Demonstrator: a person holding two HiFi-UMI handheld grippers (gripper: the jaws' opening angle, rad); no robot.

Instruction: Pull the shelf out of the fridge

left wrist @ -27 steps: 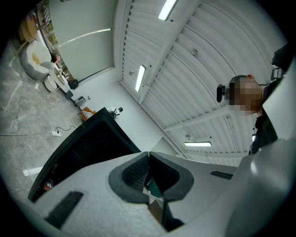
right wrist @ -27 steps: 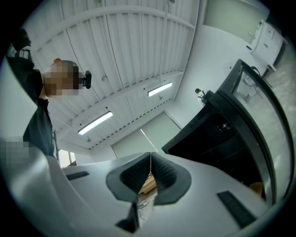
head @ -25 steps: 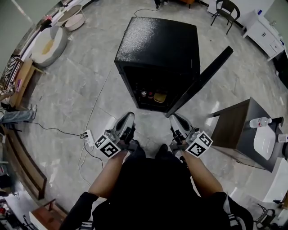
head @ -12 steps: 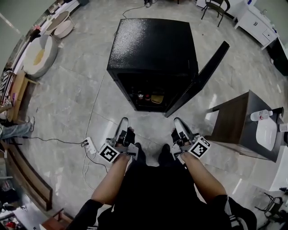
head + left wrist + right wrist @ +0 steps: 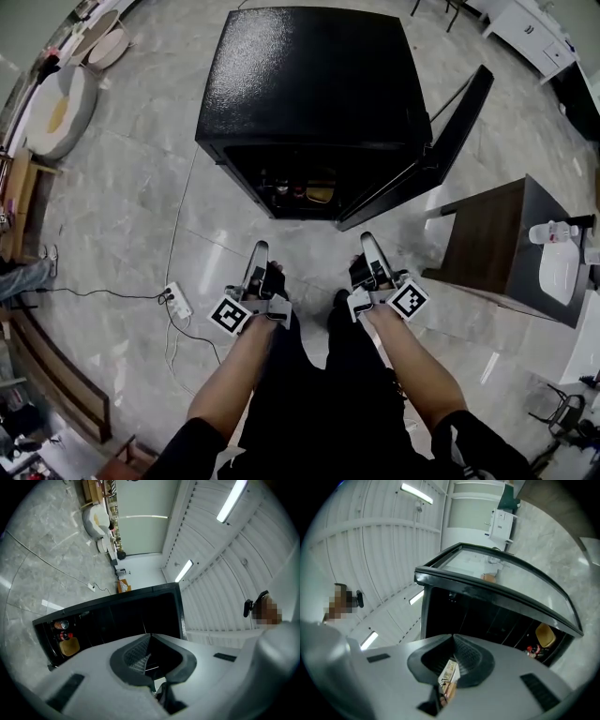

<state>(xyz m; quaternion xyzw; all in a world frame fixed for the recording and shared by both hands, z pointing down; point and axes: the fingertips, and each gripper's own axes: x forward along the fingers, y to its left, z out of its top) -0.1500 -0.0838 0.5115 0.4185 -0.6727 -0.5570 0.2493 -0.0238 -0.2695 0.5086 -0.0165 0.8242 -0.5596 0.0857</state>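
A small black fridge [image 5: 309,84] stands on the marble floor with its door [image 5: 427,155] swung open to the right. Its inside is dark; a shelf cannot be made out. Red cans [image 5: 281,189] and a yellow item [image 5: 320,195] sit low inside, and that yellow item [image 5: 69,646] [image 5: 544,634] appears in both gripper views. My left gripper [image 5: 256,249] [image 5: 149,634] and right gripper [image 5: 367,240] [image 5: 453,635] are side by side, short of the fridge opening and pointing at it. Both are shut and hold nothing.
A dark wooden side table [image 5: 487,234] stands just right of the open door, with a white bottle [image 5: 548,230] on it. A white power strip [image 5: 176,300] and its cable lie on the floor at the left. Round cushions [image 5: 56,103] are at the far left.
Both grippers have sunk lower and rolled, still shut and side by side. The head view has closed in on the fridge, which fills more of the picture.
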